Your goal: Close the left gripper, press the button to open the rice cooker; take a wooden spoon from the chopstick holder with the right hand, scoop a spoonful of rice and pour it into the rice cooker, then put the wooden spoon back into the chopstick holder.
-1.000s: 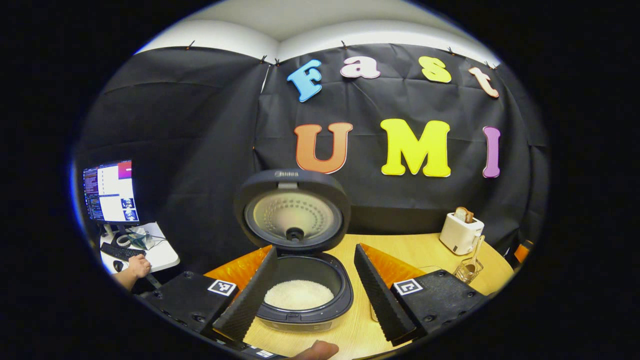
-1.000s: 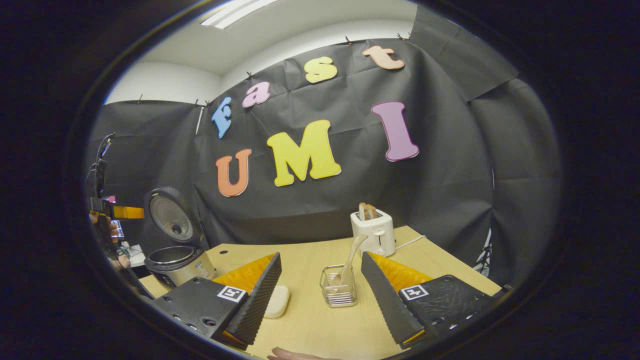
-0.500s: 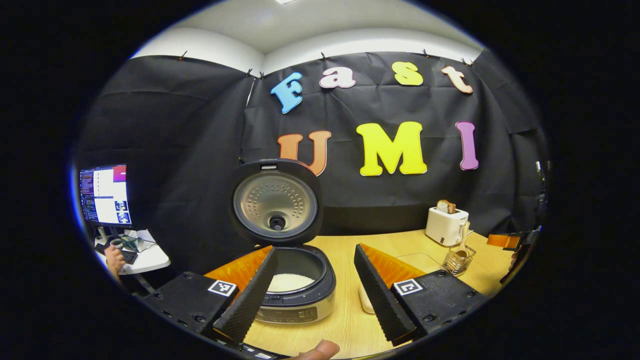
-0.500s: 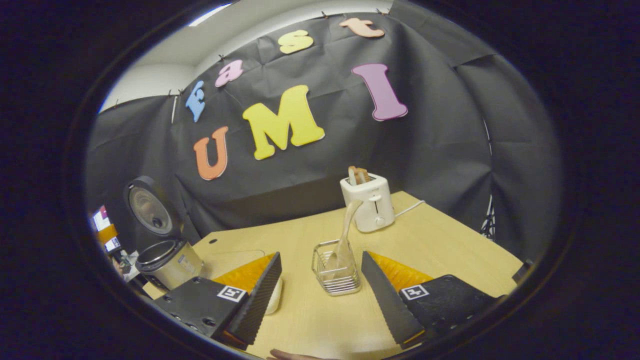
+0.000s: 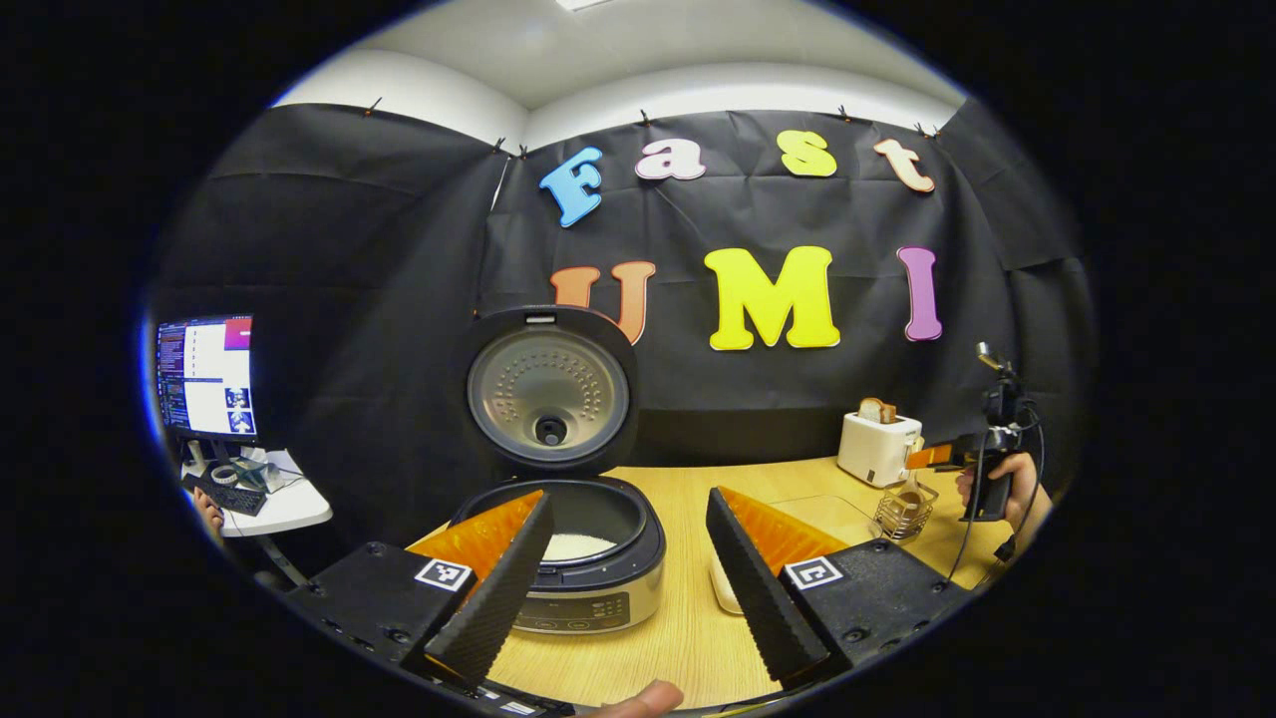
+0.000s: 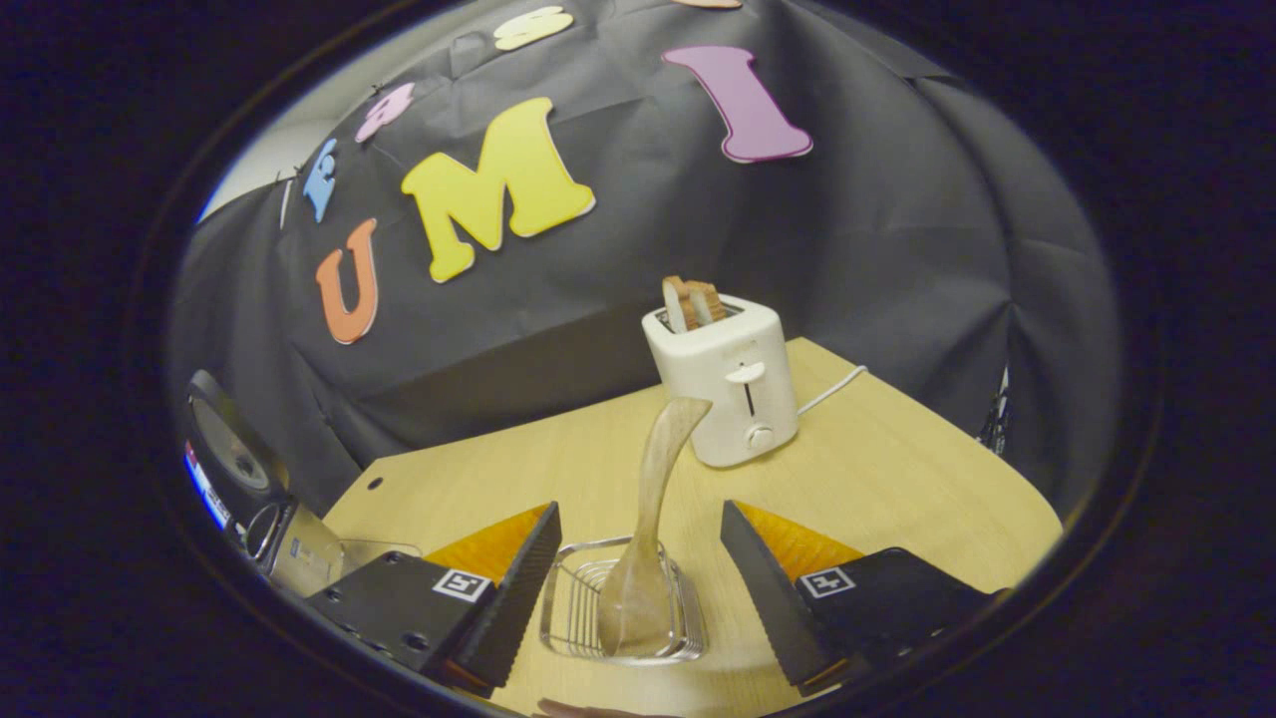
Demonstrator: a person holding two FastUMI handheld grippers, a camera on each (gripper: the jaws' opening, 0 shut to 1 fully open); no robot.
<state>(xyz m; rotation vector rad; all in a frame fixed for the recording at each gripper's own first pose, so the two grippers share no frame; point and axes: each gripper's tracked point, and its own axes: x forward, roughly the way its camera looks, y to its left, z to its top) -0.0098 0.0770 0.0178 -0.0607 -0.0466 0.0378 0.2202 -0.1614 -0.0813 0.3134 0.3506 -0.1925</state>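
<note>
The rice cooker (image 5: 588,568) stands with its lid (image 5: 548,384) raised and white rice (image 5: 576,544) in the pot. My left gripper (image 5: 628,588) hangs open a little in front of it, holding nothing. In the right gripper view, a wooden spoon (image 6: 653,499) stands in the wire chopstick holder (image 6: 568,623), its handle leaning toward the toaster. My right gripper (image 6: 638,603) is open with the holder and spoon bowl between its fingers, which do not touch them. The left gripper view shows the right gripper (image 5: 925,459) in a hand above the holder (image 5: 902,511).
A white toaster (image 6: 723,384) with bread in it stands behind the holder, its cord trailing right. A white dish (image 5: 724,590) lies partly hidden behind my left gripper's right finger. A monitor (image 5: 204,379) and a small side table stand off to the left. The rice cooker (image 6: 269,519) is at far left.
My left gripper has drawn back from the cooker, which now looks smaller. My right gripper has moved forward and down, so the holder and spoon now sit between its fingers.
</note>
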